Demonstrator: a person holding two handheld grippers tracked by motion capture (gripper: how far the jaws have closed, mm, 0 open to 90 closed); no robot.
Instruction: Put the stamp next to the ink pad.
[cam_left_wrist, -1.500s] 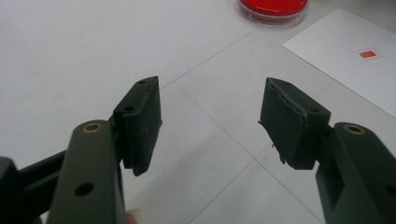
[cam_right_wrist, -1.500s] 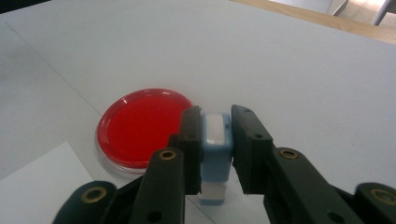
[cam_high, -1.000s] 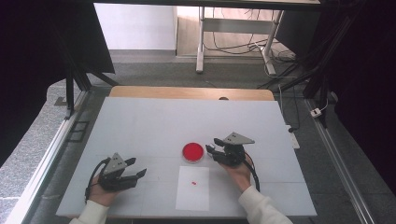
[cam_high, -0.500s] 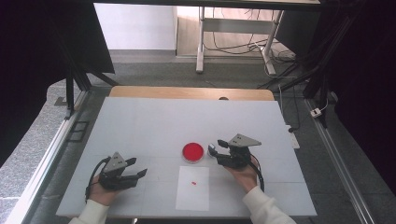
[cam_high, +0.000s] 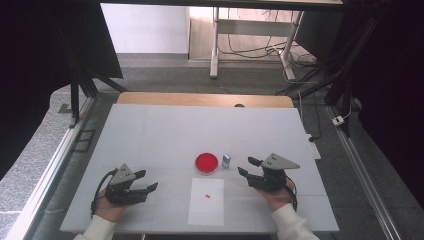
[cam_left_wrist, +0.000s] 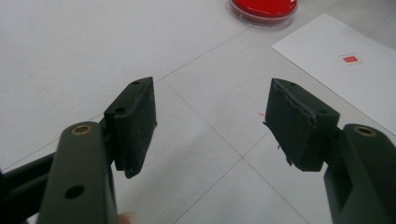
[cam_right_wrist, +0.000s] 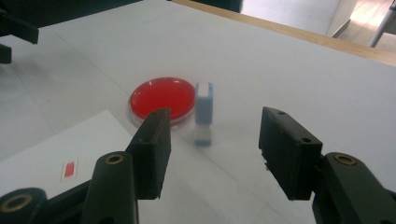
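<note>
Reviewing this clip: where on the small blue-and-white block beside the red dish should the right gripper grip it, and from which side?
Grip the block across its narrow upright body, probably mid-height, coming level from the right gripper's side. It stands upright close beside the red dish, so one pad must slip in on that side without nudging the dish.

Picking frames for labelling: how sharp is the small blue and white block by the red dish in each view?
Right gripper view: small blue and white block slightly smeared, round red dish soft. High view: block tiny but crisp.
</note>
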